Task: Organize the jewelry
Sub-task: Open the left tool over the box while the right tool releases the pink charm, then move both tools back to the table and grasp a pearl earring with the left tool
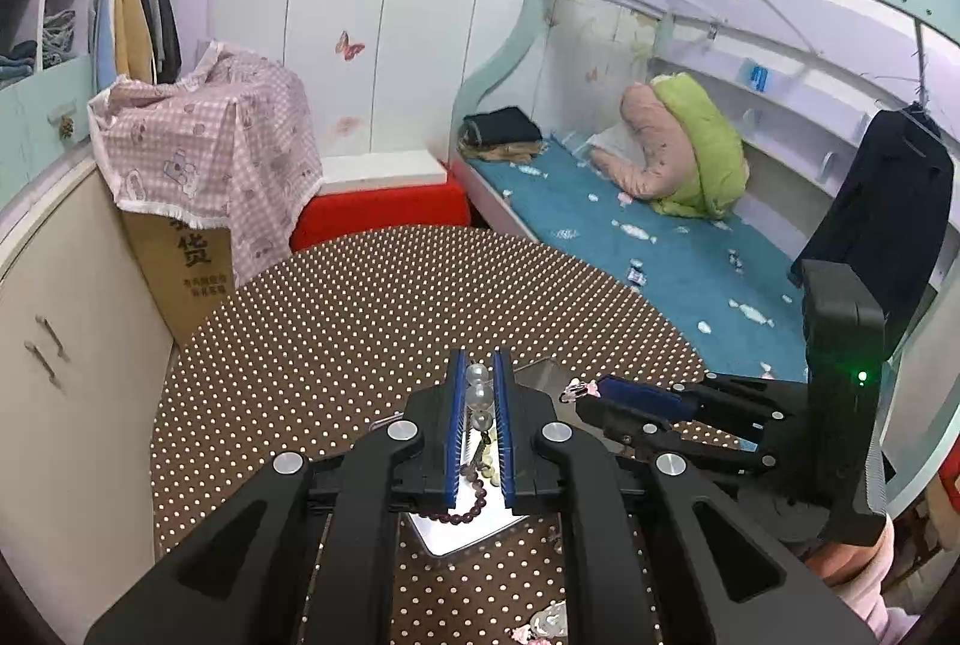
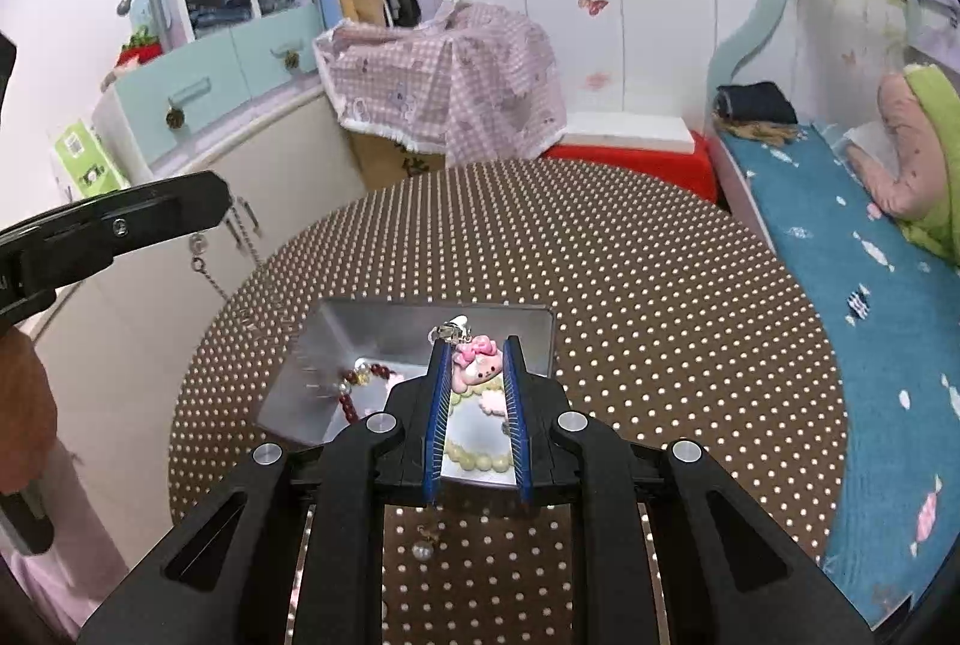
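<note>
My left gripper (image 1: 478, 375) is shut on a clear bead bracelet (image 1: 478, 393) and holds it above the metal tray (image 1: 456, 531); a dark red bead bracelet (image 1: 468, 501) lies in the tray below. My right gripper (image 2: 477, 352) is shut on a pink cartoon hair clip (image 2: 477, 368) over the same tray (image 2: 420, 327). In the tray lie a red bead bracelet (image 2: 354, 393), a pale yellow bead bracelet (image 2: 477, 459) and another pink piece (image 2: 495, 402). The right gripper (image 1: 594, 390) also shows in the left wrist view, with the clip at its tips.
The tray sits on a round brown polka-dot table (image 2: 660, 315). A pearl earring (image 2: 423, 549) lies on the cloth near my right gripper. Small pink clips (image 1: 540, 624) lie at the table's near edge. A cabinet (image 2: 150, 345) stands left, a bed (image 2: 870, 285) right.
</note>
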### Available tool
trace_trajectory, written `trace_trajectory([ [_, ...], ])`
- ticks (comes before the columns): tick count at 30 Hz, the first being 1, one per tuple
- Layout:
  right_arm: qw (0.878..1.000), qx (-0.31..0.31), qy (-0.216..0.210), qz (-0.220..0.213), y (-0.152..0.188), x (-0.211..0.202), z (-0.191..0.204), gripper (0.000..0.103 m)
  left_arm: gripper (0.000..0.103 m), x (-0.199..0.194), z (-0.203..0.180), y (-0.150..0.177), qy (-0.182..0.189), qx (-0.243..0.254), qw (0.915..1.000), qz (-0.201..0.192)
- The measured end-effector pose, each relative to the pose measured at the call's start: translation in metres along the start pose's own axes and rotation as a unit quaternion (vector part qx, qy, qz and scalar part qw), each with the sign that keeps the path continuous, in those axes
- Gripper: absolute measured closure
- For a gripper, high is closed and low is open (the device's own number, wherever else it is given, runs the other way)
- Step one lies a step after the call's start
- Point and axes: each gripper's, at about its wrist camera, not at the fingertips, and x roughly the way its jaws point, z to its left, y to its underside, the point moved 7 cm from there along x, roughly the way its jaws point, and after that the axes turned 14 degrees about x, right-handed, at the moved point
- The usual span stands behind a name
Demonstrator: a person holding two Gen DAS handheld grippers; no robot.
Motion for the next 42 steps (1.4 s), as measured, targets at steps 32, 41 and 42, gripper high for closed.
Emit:
trace_trajectory([
  [32, 0.999, -0.024, 0.035, 0.028, 0.080, -0.034, -0.007, 0.041, 0.053, 0.003, 0.013, 0.120, -0.034, -0.040, 0.9936, 0.100],
  [41, 0.997, -0.023, 0.024, 0.069, 0.115, -0.029, -0.005, 0.041, 0.052, -0.009, -0.006, 0.165, -0.014, -0.042, 0.9898, 0.135],
  [42, 0.997, -0.023, 0.026, 0.069, 0.117, -0.030, -0.006, 0.041, 0.052, -0.010, -0.010, 0.170, -0.011, -0.036, 0.9896, 0.139],
])
